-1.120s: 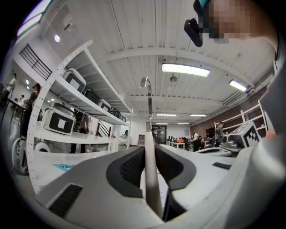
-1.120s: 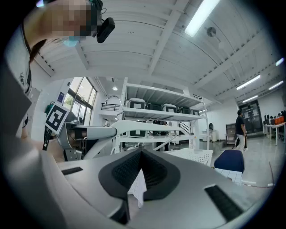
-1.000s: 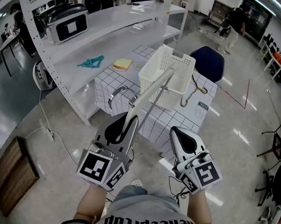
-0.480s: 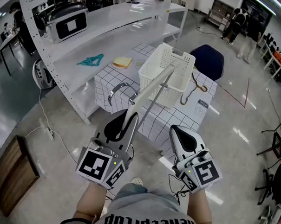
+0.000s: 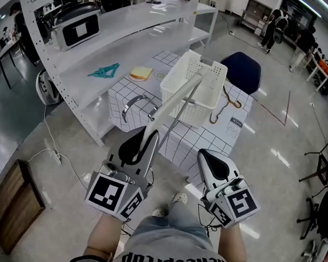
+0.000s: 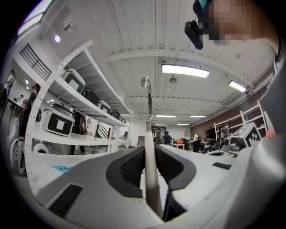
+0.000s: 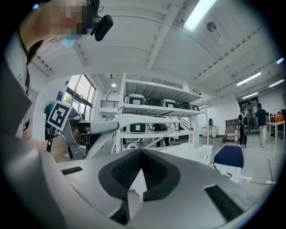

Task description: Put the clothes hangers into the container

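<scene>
A long white clothes hanger (image 5: 175, 100) is clamped in my left gripper (image 5: 147, 139) and slants up over the white lattice basket (image 5: 211, 75). In the left gripper view the hanger's bar (image 6: 150, 170) runs between the jaws, its metal hook (image 6: 147, 85) pointing up. My right gripper (image 5: 212, 159) is shut with nothing in it, below the table's near edge. A grey hanger (image 5: 134, 106) lies on the checked tablecloth (image 5: 207, 139) left of the basket. A brown one (image 5: 228, 104) lies to the basket's right. The right gripper view shows the held hanger (image 7: 134, 120) and the basket (image 7: 193, 154).
A white shelf unit (image 5: 102, 49) runs along the left, holding a teal object (image 5: 104, 72) and a sandwich (image 5: 141, 73). A blue chair (image 5: 243, 71) stands behind the table. A wooden board (image 5: 12, 200) lies on the floor at the left. People stand far off.
Both grippers stay nearly in place; the left one drifted slightly left. A shoe has stepped forward between the grippers.
</scene>
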A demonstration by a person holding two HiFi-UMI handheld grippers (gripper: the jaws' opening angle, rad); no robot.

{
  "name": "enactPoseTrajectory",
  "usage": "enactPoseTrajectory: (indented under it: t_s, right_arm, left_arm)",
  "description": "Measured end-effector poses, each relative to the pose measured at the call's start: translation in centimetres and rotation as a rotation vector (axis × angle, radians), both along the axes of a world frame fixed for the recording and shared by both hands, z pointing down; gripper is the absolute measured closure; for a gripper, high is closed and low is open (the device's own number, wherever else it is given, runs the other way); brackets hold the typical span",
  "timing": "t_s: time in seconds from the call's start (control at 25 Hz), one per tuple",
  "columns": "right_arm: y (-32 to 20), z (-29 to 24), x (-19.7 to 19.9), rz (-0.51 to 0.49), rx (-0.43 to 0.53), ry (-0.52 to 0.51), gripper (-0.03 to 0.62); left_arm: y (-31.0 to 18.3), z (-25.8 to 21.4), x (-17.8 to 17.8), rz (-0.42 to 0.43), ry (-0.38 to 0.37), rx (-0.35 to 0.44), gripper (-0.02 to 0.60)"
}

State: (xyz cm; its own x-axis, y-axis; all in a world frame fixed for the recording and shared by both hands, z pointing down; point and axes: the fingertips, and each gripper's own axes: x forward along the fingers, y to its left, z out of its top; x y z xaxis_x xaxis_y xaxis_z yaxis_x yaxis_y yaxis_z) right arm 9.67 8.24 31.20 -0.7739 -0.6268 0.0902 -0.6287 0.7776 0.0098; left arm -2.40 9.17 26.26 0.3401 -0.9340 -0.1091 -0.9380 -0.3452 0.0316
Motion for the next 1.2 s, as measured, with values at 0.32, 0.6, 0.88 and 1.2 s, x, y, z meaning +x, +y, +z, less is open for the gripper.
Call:
enactPoseTrajectory:
  t_s: [0.32,0.6,0.88,1.2]
  right_arm:
    - [-4.3,0.5,-1.1,-0.006,-0.006,0.002,0.585]
    - [-10.5,0.4,-1.8,-0.001,-0.012,-0.010,0.585]
    - [-16.1,0.2,-2.3,-0.009,-0.015,-0.019,0.585]
    - [-20.0,0.3,-2.3,-0.024,-0.016,-0.035,0.584]
  left_arm:
    - [-4.6,-0.2,-0.5,0.012,-0.011,0.001,0.488]
    - [-11.3,-0.8,-0.8,0.039,0.001,-0.002,0.488]
    - [-17.6,-2.0,-1.0,0.053,0.001,0.014,0.488]
    - [-22.9,-3.6,-0.5,0.060,0.001,0.046,0.488]
